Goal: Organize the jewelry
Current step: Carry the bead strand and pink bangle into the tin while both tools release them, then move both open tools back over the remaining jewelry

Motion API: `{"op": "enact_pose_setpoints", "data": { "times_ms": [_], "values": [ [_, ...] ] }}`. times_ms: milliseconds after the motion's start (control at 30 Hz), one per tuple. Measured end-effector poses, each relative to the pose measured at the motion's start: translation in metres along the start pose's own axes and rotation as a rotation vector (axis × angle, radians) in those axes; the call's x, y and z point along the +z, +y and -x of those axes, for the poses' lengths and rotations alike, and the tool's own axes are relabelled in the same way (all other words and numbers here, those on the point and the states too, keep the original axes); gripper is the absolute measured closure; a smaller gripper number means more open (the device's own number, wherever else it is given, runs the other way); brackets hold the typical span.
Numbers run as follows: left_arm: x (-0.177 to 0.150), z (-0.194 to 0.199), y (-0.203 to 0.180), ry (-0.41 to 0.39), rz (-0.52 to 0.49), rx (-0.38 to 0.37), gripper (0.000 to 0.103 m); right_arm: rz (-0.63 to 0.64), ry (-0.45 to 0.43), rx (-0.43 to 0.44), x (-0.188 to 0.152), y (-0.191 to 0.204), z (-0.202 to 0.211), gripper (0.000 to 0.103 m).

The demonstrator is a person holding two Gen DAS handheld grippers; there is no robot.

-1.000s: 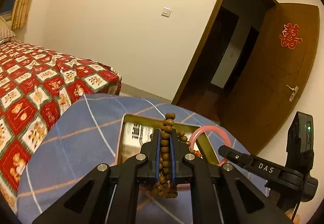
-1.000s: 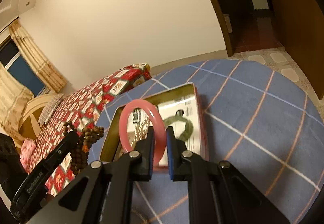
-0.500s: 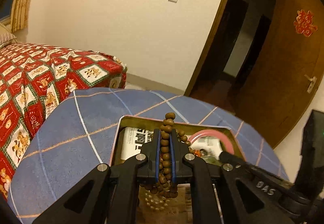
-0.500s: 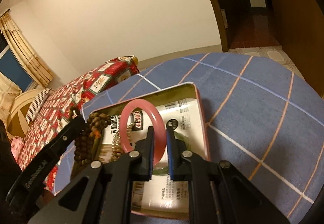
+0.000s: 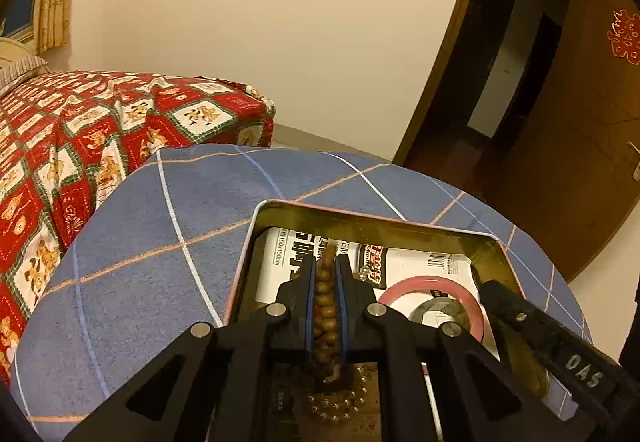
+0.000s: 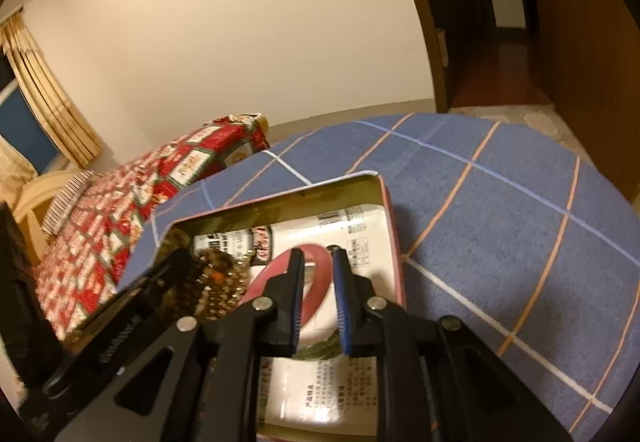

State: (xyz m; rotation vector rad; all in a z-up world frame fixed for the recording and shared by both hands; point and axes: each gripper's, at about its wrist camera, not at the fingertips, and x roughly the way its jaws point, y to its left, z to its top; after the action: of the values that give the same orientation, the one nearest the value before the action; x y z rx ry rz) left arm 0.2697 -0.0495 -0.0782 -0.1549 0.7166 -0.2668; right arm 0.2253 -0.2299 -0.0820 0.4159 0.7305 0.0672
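Observation:
An open metal tin (image 5: 372, 220) lined with printed paper stands on the blue checked tablecloth (image 5: 160, 226). My left gripper (image 5: 325, 266) is shut on a brown wooden bead string (image 5: 325, 306) and holds it low inside the tin's left part, over a pale bead string (image 5: 340, 402). My right gripper (image 6: 316, 256) is down in the tin with its jaws slightly parted around the pink bangle (image 6: 316, 278), which lies tilted on the paper; the bangle also shows in the left wrist view (image 5: 432, 282). A dark green bangle (image 5: 440, 308) lies under it.
A bed with a red patterned quilt (image 5: 80, 130) stands to the left of the round table. An open doorway and a brown wooden door (image 5: 580, 130) lie beyond on the right. The tin's rim (image 6: 390, 226) borders the right gripper.
Both grippers have dropped into the tin. The bead string has gone down with the left gripper. The right jaws have parted and the pink bangle has tilted down onto the paper.

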Motion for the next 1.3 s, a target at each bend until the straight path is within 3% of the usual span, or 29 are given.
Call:
{"op": "enact_pose_setpoints", "data": {
  "times_ms": [133,200,233,267,567,833,1300],
  "values": [
    [0.004,0.007,-0.006,-0.024,-0.030,0.009,0.088,-0.014,-0.051,-0.015,0.003,-0.003,0.010,0.083],
    [0.006,0.013,-0.007,-0.031,-0.037,0.006,0.070,-0.029,-0.069,-0.007,0.004,-0.006,0.014,0.083],
    [0.006,0.016,-0.007,-0.036,-0.037,0.013,0.053,-0.030,-0.075,-0.011,0.004,-0.006,0.015,0.083],
    [0.006,0.024,-0.006,-0.056,-0.032,0.027,0.043,-0.026,-0.082,-0.020,0.004,-0.006,0.016,0.083],
    [-0.004,0.075,0.026,-0.067,-0.011,0.122,0.043,0.006,-0.098,-0.069,0.005,0.000,0.037,0.083],
    [-0.041,0.107,0.035,-0.034,-0.028,0.163,0.043,0.063,-0.029,-0.106,-0.029,0.000,0.062,0.083],
    [-0.089,0.152,0.038,0.000,-0.002,0.152,0.043,0.062,0.046,-0.084,-0.077,-0.008,0.103,0.083]
  ]
}}
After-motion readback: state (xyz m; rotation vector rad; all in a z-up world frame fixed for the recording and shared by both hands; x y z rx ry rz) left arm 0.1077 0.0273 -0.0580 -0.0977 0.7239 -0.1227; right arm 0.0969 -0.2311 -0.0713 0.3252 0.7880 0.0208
